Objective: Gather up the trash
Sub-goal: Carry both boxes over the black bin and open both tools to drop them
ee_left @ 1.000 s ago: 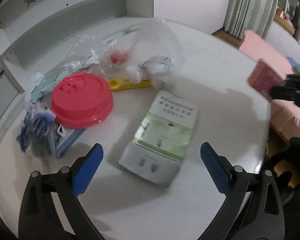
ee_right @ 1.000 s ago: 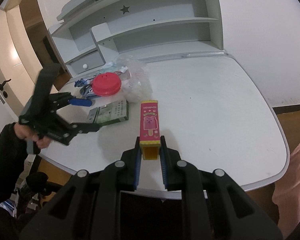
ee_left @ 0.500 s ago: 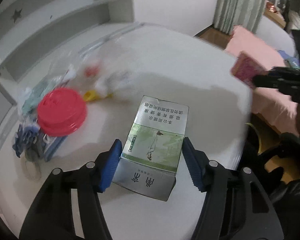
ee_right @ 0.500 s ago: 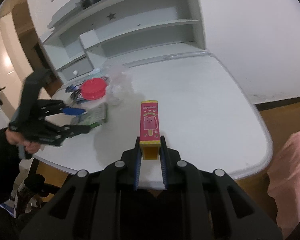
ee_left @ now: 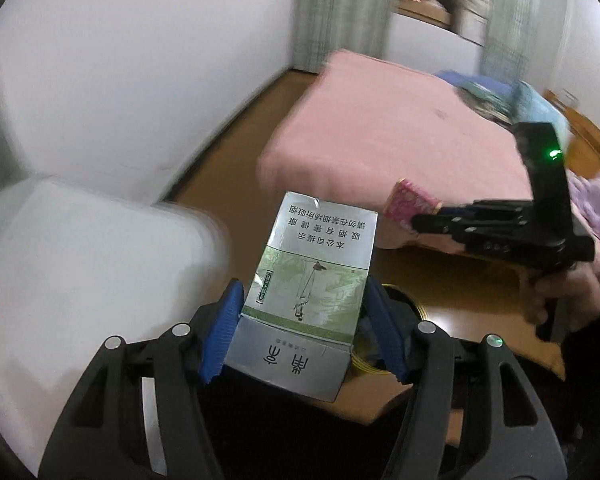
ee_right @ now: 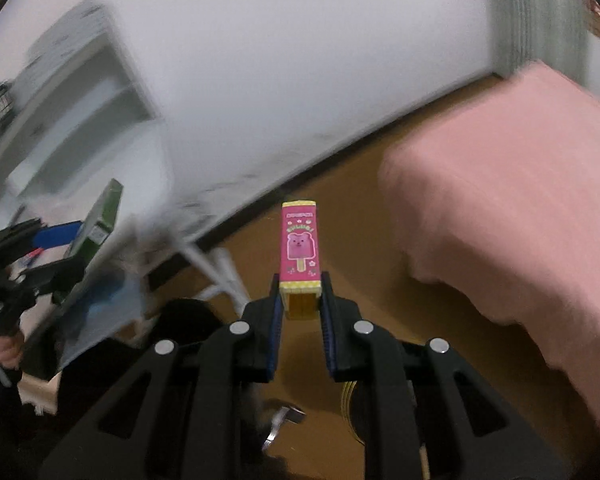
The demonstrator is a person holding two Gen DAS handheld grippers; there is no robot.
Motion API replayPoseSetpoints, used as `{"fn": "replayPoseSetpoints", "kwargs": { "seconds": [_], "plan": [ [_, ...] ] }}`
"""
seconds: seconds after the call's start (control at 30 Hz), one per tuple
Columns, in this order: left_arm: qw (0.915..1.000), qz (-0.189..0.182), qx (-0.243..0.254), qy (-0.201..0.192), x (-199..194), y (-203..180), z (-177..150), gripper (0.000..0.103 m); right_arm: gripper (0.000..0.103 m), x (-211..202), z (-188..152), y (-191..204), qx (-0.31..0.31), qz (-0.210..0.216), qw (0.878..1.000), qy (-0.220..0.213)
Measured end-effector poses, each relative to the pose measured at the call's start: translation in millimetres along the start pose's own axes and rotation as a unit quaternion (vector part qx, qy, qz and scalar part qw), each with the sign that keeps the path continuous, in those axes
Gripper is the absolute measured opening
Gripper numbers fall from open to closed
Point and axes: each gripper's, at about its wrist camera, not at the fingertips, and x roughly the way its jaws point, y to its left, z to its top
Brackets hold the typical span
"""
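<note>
Here the white table (ee_left: 80, 264) fills the left of the left wrist view, blurred, with a white wall (ee_left: 140, 60) behind it. Right of the table's edge, the left gripper (ee_left: 302, 332) has its blue pads (ee_left: 224, 332) clamped on the sides of a green-and-silver carton (ee_left: 312, 280), which is held in the air over the wooden floor (ee_left: 228, 144), off the table, printed face up. Farther right lies a pink bed (ee_left: 400, 136), and in front of it the right gripper (ee_left: 424, 220) holds a pink box (ee_left: 408, 200) by one end; the hand (ee_left: 560, 296) gripping its handle shows at the right edge.

In the right wrist view, white shelves (ee_right: 80, 112) blur at the far left, and below them the left gripper (ee_right: 64, 248) shows edge-on with the carton (ee_right: 100, 216) between its fingers. In the middle, the right gripper (ee_right: 300, 304) has its jaws shut tight on the yellow lower end of the pink box (ee_right: 300, 248), which points away from the camera over the floor (ee_right: 340, 208); an ice-lolly bear is printed on it. The bed (ee_right: 500, 208) takes up the right.
</note>
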Motion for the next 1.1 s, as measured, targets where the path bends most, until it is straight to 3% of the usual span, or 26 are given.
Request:
{"fn": "replayPoseSetpoints", "kwargs": {
  "seconds": [0.23,0.37,0.67,0.73,0.8,1.1],
  "plan": [
    [0.9934,-0.064,0.026,0.091,161,-62,1,0.061,0.018,45,-71,-105,0.107,-0.049,0.991,0.065],
    [0.9859,-0.065,0.039,0.150,231,-84,-23,0.061,0.018,71,-102,-143,0.148,-0.044,0.983,0.102],
    [0.9733,-0.084,0.072,0.201,280,-118,-43,0.061,0.018,99,-124,-170,0.183,-0.029,0.974,0.128],
    [0.9722,-0.083,0.074,0.206,282,-118,-44,0.067,0.018,103,-124,-170,0.185,-0.027,0.974,0.130],
    [0.9722,-0.079,0.072,0.208,289,-120,-40,0.074,0.018,101,-127,-170,0.185,-0.026,0.974,0.130],
    [0.9779,-0.065,0.060,0.189,273,-107,-28,0.078,0.018,108,-128,-163,0.176,-0.027,0.973,0.143]
  ]
}}
